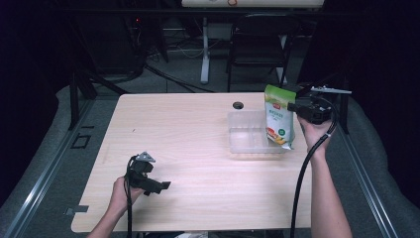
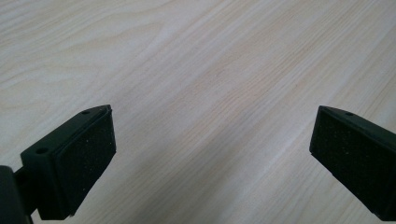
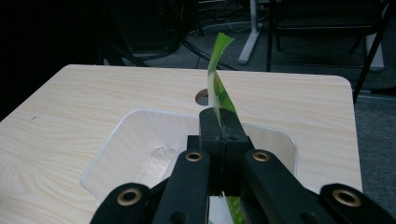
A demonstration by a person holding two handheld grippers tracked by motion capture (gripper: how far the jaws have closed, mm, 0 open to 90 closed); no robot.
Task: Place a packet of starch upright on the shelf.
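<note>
**Snack bag held over the clear box**

The left gripper (image 1: 157,186) rests low over the near left of the desk (image 1: 198,129), fingers wide apart and empty. At the far right, the right gripper (image 1: 292,106) pinches the green bag (image 1: 279,118) upright, its bottom inside the clear box (image 1: 247,141).

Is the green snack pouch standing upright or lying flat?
Upright. The green snack pouch hangs vertically over the clear plastic tray, pinched at its edge by the shut right claw, its lower end at the tray's right side.
</note>
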